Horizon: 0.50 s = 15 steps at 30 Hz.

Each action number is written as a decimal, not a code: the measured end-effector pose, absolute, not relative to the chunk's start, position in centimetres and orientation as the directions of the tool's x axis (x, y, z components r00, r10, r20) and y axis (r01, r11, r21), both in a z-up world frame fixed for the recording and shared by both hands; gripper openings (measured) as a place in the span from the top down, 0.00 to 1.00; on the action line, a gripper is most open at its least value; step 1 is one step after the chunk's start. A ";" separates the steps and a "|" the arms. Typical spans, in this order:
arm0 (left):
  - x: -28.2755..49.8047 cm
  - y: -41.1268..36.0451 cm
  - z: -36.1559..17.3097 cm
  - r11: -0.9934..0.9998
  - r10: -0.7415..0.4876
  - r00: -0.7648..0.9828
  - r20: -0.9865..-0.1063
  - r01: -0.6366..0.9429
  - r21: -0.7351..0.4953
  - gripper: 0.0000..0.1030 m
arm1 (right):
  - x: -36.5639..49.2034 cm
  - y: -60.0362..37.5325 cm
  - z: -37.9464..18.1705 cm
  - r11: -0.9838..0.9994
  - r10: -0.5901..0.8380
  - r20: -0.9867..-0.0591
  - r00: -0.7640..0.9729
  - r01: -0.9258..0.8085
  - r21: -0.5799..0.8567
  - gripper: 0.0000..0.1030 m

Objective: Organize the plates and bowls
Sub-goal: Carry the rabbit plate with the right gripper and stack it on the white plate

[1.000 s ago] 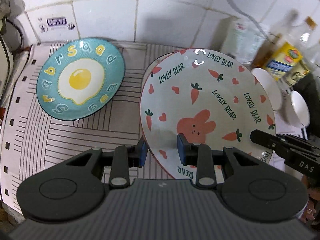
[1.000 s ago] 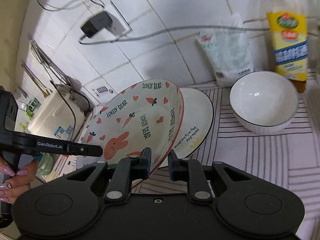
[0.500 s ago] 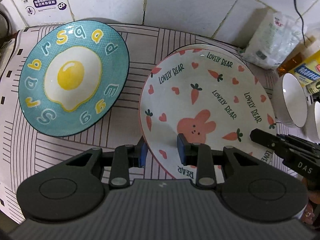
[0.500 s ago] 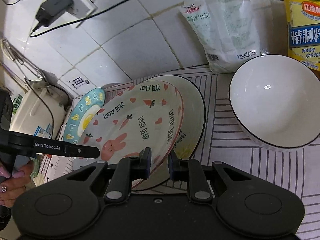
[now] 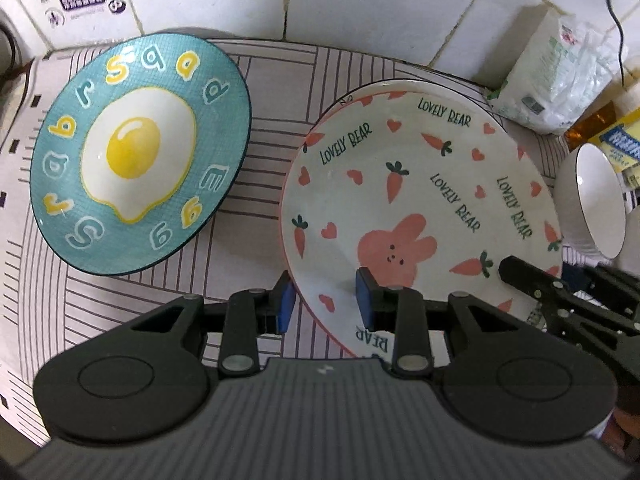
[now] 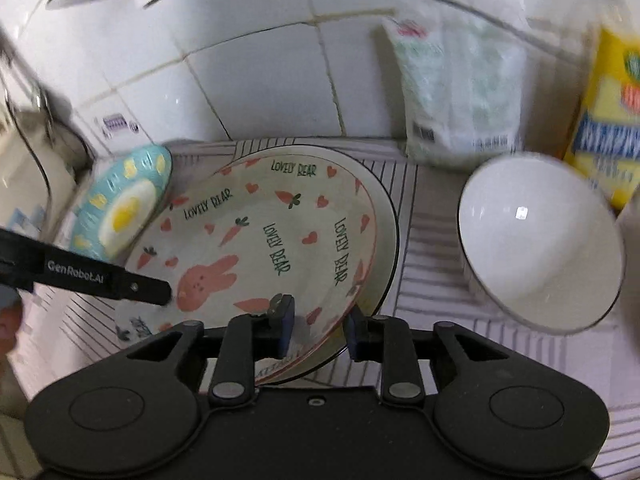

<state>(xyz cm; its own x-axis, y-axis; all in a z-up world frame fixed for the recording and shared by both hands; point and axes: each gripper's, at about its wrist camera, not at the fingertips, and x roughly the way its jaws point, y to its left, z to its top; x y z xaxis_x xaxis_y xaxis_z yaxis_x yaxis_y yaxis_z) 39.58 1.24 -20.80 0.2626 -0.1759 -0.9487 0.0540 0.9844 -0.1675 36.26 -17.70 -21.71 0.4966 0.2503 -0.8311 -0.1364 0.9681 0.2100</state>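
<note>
The white "Lovely Bear" plate (image 5: 420, 184) with pink rabbit and carrots lies on a dark-rimmed white plate (image 6: 386, 248), which shows at its far and right edges. My left gripper (image 5: 326, 300) is open, its blue pads either side of the bear plate's near-left rim. My right gripper (image 6: 318, 328) is open, its fingers straddling the near-right rims of both plates. A teal fried-egg plate (image 5: 136, 152) lies to the left, apart; it also shows in the right wrist view (image 6: 124, 208). A white bowl (image 6: 540, 240) stands to the right.
The plates sit on a striped mat (image 5: 264, 92) against a white tiled wall. A white plastic bag (image 6: 460, 92) and a yellow-labelled bottle (image 6: 608, 120) stand at the back right. A cord runs along the wall. A white appliance (image 6: 24, 184) stands far left.
The right gripper has opened from a narrow grip on the bear plate's rim to a wide gap. The bear plate has come down onto the plate beneath. Both cameras moved closer.
</note>
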 end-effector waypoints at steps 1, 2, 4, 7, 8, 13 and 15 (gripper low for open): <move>39.5 1.1 -20.8 0.985 -0.175 0.260 -0.950 0.055 -0.166 0.72 | 36.2 -17.2 -21.5 0.974 0.224 -0.837 0.499 -0.144 0.174 0.65; 39.4 1.0 -20.7 0.984 -0.176 0.258 -0.950 0.055 -0.168 0.72 | 36.2 -16.6 -21.2 0.979 0.195 -0.845 0.499 -0.148 0.139 0.65; 39.3 0.7 -20.6 0.984 -0.179 0.260 -0.949 0.053 -0.171 0.72 | 36.1 -16.0 -21.0 0.986 0.148 -0.858 0.492 -0.146 0.086 0.63; 38.7 0.4 -20.3 0.987 -0.163 0.279 -0.946 0.052 -0.155 0.72 | 35.8 -15.7 -21.1 0.988 0.125 -0.853 0.507 -0.139 0.062 0.62; 38.6 0.4 -20.1 0.987 -0.163 0.284 -0.945 0.052 -0.154 0.72 | 35.7 -15.6 -21.2 0.989 0.124 -0.849 0.514 -0.138 0.061 0.62; 37.1 0.6 -18.2 0.987 -0.162 0.326 -0.932 0.069 -0.147 0.72 | 33.9 -17.1 -20.9 0.992 0.121 -0.841 0.527 -0.092 0.085 0.63; 36.1 0.8 -17.0 0.988 -0.153 0.346 -0.926 0.080 -0.133 0.72 | 32.8 -17.5 -20.1 0.991 0.135 -0.830 0.542 -0.089 0.102 0.63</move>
<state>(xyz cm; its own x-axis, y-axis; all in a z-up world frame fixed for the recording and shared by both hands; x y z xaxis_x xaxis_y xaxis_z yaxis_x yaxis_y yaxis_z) 36.14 0.84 -16.99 0.3460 -0.1528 -0.9257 0.0803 0.9878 -0.1331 32.83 -17.49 -20.13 0.5416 0.1347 -0.8297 -0.0894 0.9907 0.1024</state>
